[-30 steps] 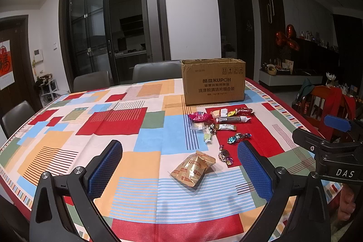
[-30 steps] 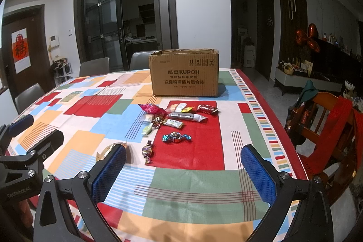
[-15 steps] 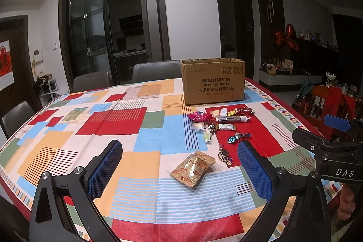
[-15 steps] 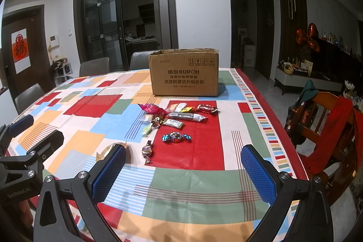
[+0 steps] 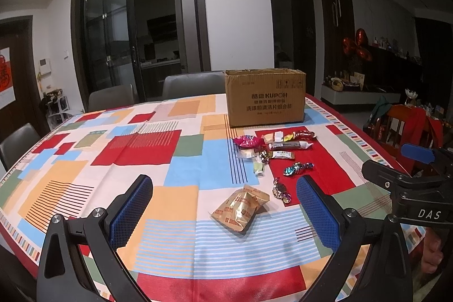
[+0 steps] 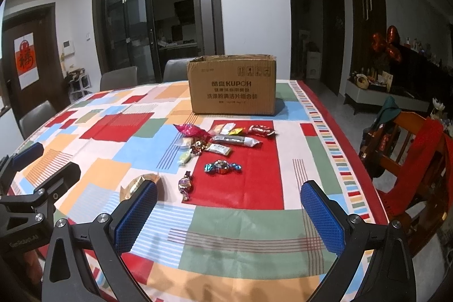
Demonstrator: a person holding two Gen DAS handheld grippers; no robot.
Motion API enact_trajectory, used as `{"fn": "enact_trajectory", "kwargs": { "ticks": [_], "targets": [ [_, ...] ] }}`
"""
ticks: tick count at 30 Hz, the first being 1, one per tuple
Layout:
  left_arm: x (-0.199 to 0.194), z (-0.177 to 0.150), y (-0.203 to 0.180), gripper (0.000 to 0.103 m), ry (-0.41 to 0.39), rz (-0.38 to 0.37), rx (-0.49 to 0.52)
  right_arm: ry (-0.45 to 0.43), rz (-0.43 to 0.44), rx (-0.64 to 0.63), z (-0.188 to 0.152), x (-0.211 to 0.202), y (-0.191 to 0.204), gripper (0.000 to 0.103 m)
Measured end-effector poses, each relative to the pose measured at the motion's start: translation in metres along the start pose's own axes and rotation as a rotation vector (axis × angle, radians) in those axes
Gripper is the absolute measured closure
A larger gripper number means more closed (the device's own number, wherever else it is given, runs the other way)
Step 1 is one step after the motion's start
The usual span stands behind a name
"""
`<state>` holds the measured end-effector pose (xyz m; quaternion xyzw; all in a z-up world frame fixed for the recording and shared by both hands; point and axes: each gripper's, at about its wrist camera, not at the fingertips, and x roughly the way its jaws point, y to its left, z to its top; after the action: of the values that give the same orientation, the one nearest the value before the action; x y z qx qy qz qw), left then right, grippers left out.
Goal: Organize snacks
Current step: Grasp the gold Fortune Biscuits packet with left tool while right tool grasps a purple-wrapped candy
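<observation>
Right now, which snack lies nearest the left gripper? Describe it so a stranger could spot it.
Start at the cardboard box on the patchwork tablecloth and come toward the camera, past the cluster of small sweets. Alone on the pale patch lies the gold foil packet, far larger than the twisted candies beside it.

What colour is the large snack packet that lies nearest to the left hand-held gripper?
Gold, with red and white print on the snack packet; the left wrist view shows it best.

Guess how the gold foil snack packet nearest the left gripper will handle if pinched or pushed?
The gold packet looks puffed and crinkled, so it likely gives under the pads rather than staying stiff. Its glossy foil may slip. It lies flat on the tablecloth, so a push would probably slide it, not roll it.
</observation>
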<state>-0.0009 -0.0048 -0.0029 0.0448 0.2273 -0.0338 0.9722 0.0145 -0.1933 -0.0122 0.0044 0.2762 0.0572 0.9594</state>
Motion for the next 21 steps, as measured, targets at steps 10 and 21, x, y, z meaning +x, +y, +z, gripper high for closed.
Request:
{"fn": "enact_trajectory", "kwargs": {
  "ticks": [10, 21],
  "targets": [
    [0.044, -0.001, 0.008, 0.001, 0.09, -0.074, 0.066, 0.078, 0.078, -0.028, 0.004, 0.045, 0.011, 0.005],
    [0.113, -0.015, 0.021, 0.015, 0.271, -0.227, 0.04, 0.27, 0.184, -0.055, 0.001, 0.126, 0.03, 0.032]
  ]
}}
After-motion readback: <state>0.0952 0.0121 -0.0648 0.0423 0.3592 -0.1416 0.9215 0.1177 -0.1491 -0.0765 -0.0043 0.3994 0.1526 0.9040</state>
